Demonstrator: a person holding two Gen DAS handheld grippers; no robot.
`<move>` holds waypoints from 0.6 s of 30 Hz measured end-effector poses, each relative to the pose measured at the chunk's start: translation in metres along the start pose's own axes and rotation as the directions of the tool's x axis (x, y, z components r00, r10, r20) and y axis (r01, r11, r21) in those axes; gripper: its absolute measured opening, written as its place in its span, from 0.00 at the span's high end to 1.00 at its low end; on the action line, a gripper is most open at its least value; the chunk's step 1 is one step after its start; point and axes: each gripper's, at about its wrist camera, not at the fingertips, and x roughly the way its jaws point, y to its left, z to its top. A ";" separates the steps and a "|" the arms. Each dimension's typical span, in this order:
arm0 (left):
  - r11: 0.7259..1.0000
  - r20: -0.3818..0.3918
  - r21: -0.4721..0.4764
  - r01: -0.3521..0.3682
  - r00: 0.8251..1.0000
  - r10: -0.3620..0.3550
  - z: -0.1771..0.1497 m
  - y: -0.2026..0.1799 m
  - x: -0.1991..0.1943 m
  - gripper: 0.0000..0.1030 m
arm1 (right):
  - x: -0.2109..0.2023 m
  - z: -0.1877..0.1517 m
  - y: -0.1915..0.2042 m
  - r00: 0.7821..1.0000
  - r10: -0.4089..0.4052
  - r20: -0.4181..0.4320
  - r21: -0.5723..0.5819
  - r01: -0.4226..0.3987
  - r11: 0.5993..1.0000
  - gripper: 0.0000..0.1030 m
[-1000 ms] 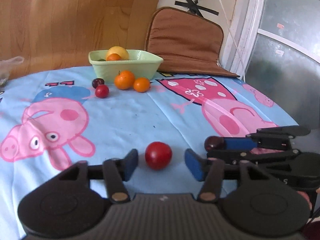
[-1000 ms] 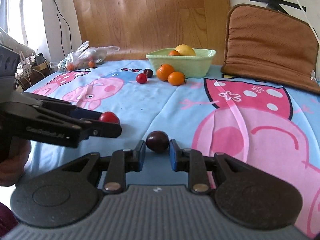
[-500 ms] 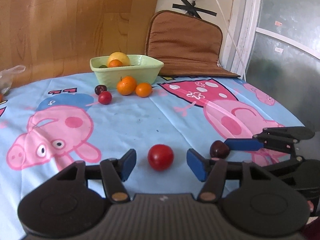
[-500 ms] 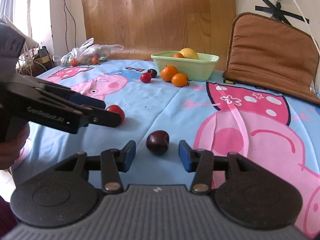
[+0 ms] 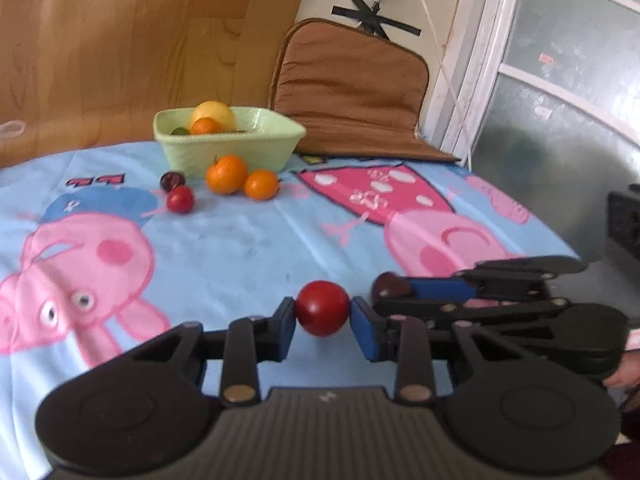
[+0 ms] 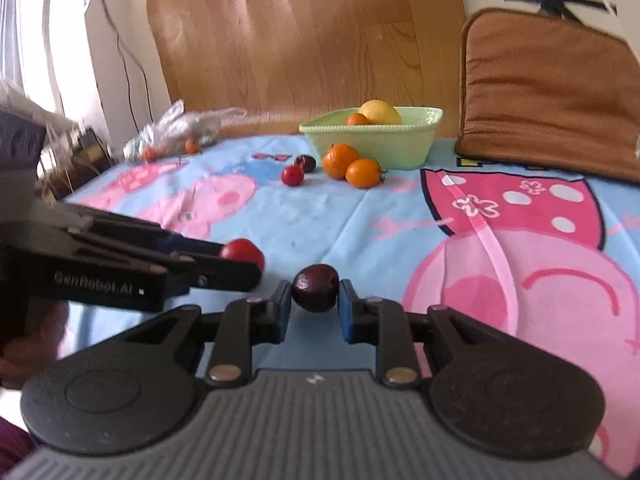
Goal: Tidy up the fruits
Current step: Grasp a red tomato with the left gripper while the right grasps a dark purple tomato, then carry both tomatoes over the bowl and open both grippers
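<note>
I have the left gripper (image 5: 322,314) pinched on the red fruit (image 5: 322,307) and the right gripper (image 6: 315,298) pinched on the dark fruit (image 6: 315,293), each pad touching its fruit. Both look just off the tablecloth (image 5: 248,248), though blur makes that uncertain. The green bowl (image 5: 236,150) lies well ahead, slightly left of my left gripper, slightly right of my right.

The left wrist view is taken low over the desk (image 5: 248,240), along the left claw (image 5: 322,314), facing the green bowl (image 5: 228,148). The right wrist view is set likewise behind the right claw (image 6: 315,294). The bowl (image 6: 376,140) and each neighbouring claw are shared by both.
</note>
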 end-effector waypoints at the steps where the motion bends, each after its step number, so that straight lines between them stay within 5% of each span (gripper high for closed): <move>1: 1.000 0.000 -0.002 0.003 1.000 -0.003 0.005 0.002 0.003 0.71 | 0.003 0.003 -0.002 1.000 0.006 -0.005 0.011 -0.006 1.000 0.73; 18: 0.982 0.081 -0.080 -0.172 0.981 0.179 0.143 0.079 0.099 0.70 | 0.098 0.114 -0.052 0.973 -0.118 0.198 -0.010 0.122 0.993 0.73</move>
